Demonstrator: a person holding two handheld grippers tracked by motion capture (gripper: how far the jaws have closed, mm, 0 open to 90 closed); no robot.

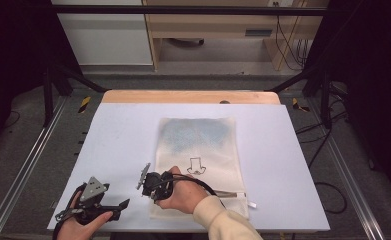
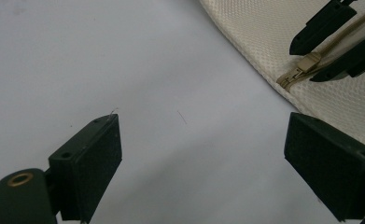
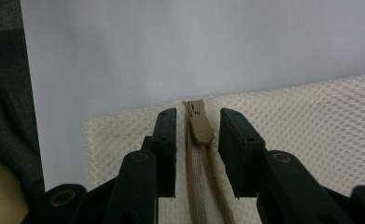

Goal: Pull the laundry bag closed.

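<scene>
White desk (image 1: 123,135) under the lamps, dark floor and metal rails around it, and a cream mesh pouch (image 1: 198,145) lying flat near the person's edge with its zipper (image 3: 203,186) running along the near side. Right gripper (image 3: 196,135) is down on that zipper now, 2 black jaws straddling the tan zipper slider (image 3: 201,128) at the pouch's corner end, a slim gap showing on each side. So the jaws are narrowly apart, not yet pinching; the slider sits between them, untouched as far as I can tell.

Risk from here: if the jaws close a touch too far along, they could catch the zipper tape or mesh instead of the slider and drag the whole pouch across the desk, since nothing pins it. A shallow bite could also slip off the small slider.

Left gripper (image 2: 203,158) hangs over bare desk just beside the pouch's corner, jaws wide apart, holding nothing.
</scene>
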